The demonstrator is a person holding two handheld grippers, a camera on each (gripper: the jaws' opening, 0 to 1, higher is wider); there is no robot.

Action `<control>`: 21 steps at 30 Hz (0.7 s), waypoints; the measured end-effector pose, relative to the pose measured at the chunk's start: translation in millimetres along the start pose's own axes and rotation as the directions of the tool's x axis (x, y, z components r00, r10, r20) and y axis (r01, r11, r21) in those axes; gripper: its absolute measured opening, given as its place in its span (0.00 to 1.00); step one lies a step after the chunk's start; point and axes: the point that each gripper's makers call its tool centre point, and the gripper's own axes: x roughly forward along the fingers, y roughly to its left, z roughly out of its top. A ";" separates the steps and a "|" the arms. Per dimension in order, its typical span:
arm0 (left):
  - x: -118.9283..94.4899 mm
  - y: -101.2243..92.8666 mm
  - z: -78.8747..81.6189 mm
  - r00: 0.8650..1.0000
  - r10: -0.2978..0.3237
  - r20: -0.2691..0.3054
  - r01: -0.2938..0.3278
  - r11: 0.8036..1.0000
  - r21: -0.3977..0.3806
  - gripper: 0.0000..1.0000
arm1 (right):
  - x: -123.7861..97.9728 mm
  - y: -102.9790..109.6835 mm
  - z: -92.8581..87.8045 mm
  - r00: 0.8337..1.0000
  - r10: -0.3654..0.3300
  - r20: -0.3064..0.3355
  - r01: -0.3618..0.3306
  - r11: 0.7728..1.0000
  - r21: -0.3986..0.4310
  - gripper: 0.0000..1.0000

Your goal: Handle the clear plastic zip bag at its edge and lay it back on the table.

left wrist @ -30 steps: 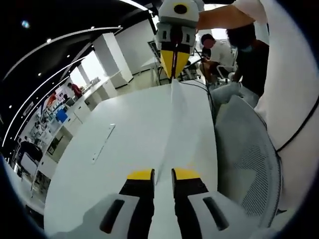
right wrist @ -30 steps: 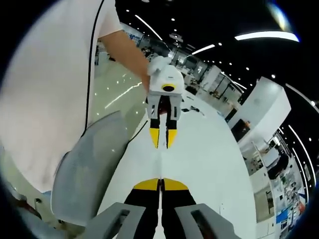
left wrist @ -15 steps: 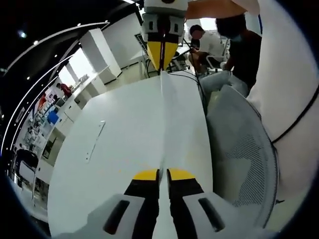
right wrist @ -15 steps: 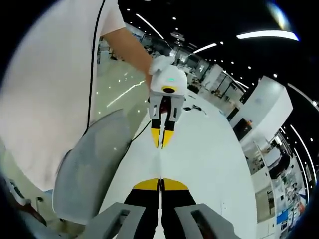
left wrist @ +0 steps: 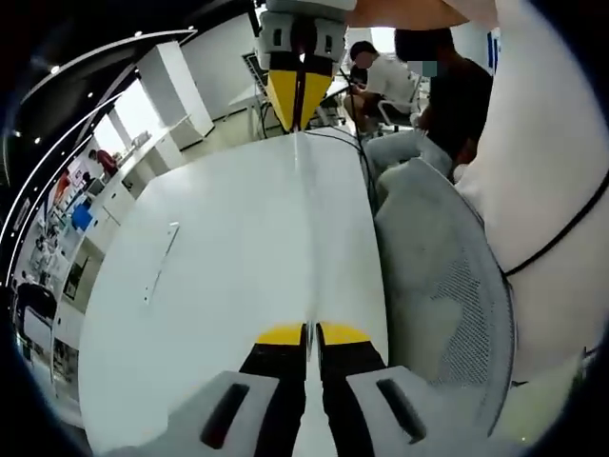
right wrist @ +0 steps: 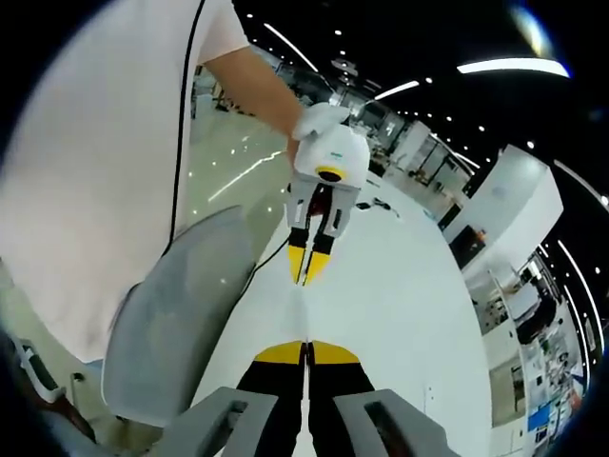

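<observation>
Both tools, left and right, pinch the bag taut between them above the worktop; its film is barely visible. Uneven release could crumple it or let it slide toward the chair-side edge.

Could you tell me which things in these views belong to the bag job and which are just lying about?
Part of the job:
- clear zip bag, stretched edge-on between the claws
- left claw, shut on it
- right claw, shut on it
- white table

Just lying about:
- grey mesh chair
- thin strip on the table
- cables
</observation>
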 end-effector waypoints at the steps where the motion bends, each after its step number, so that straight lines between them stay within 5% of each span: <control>1: 0.2 -0.9 0.0 1.000 -0.006 -0.002 0.006 1.000 -0.003 0.00 | 0.4 0.4 -0.5 1.000 0.001 -0.004 -0.001 1.000 -0.003 0.00; 21: 2.6 -12.6 -1.1 0.997 -0.059 -0.056 0.052 0.992 -0.111 0.00 | 2.8 -0.1 -2.8 1.000 -0.002 -0.006 0.002 1.000 -0.004 0.00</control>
